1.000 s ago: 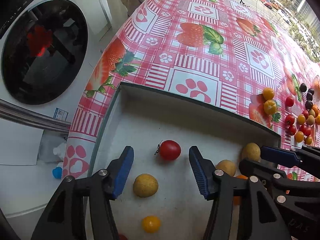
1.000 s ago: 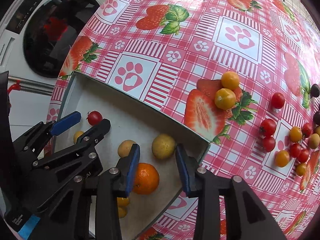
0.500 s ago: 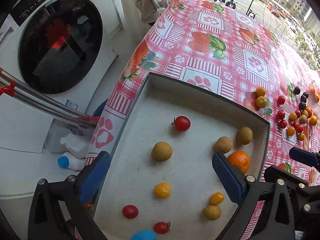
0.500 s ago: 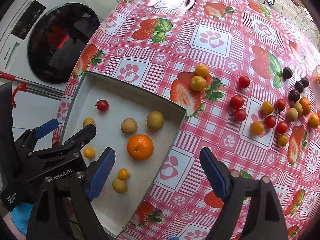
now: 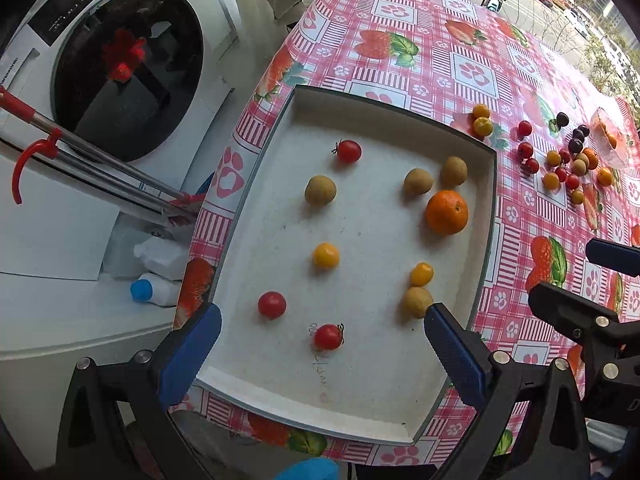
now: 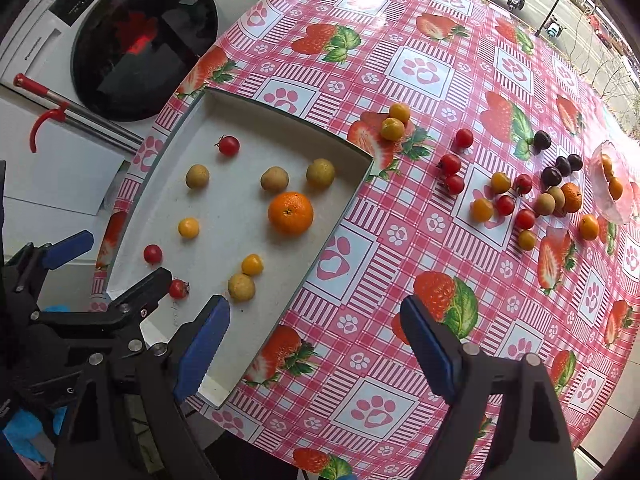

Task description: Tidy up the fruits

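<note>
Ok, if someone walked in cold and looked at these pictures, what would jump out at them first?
Probably the loud pink strawberry-and-paw tablecloth covering the whole table. Next, the white tray at its left edge, with a big orange among small tomatoes and brownish fruits. Beyond that, loose fruits scattered on the cloth to the right, and both grippers hanging open and empty.

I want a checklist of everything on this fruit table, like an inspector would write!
Surface: table under a strawberry-and-paw tablecloth.
Job's things: white tray holding one orange, three red tomatoes, two yellow ones and four tan fruits; more loose fruit lies on the cloth to its right.
Clutter: clear dish with orange fruit at the far right.
Grippers: left gripper and right gripper both open, holding nothing.
Cables: nothing seen.
Surroundings: washing machine, white bottle with a blue cap, street outside.
</note>
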The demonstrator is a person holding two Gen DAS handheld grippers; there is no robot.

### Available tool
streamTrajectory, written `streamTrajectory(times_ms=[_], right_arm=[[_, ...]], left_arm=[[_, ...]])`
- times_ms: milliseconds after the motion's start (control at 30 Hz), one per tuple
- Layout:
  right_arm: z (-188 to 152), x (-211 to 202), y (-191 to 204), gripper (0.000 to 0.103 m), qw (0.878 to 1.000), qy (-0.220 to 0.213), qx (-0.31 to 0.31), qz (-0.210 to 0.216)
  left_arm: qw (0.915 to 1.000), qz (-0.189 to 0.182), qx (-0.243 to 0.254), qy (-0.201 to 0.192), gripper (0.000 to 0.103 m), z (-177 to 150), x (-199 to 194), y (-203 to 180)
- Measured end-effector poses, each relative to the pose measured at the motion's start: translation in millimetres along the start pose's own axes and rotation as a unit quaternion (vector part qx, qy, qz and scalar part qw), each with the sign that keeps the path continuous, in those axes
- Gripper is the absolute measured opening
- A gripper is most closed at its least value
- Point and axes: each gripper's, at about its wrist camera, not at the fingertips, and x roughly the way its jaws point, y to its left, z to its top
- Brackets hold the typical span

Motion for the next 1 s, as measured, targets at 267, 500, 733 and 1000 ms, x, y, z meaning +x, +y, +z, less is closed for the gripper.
streamTrajectory(times_ms=[267,500,733,1000], right_arm=[[-20.0,-10.1,18.8,0.089,1.000,0.007,-0.015,0.005],[-24.7,-16.9,24.3,0.089,0.999,0.007,-0.032,-0.013],[-19.7,-25.5,24.7,0.089,0.999,-0.003,-0.034,-0.019],[-19.9,-28.3,31.5,0.089,0.999,-0.007,-0.050,-0.019]], left_arm=[[0.9984,-0.013,0.034,0.042,0.102,-38.4,-11.0,-10.3],[0.9982,-0.029,0.035,0.040,0.102,-50.5,-22.3,-18.2],[0.9984,-0.007,0.052,0.022,0.102,-46.9,-29.9,-22.6],[0.9984,-0.002,0.054,0.017,0.102,-46.6,-33.2,-22.7]])
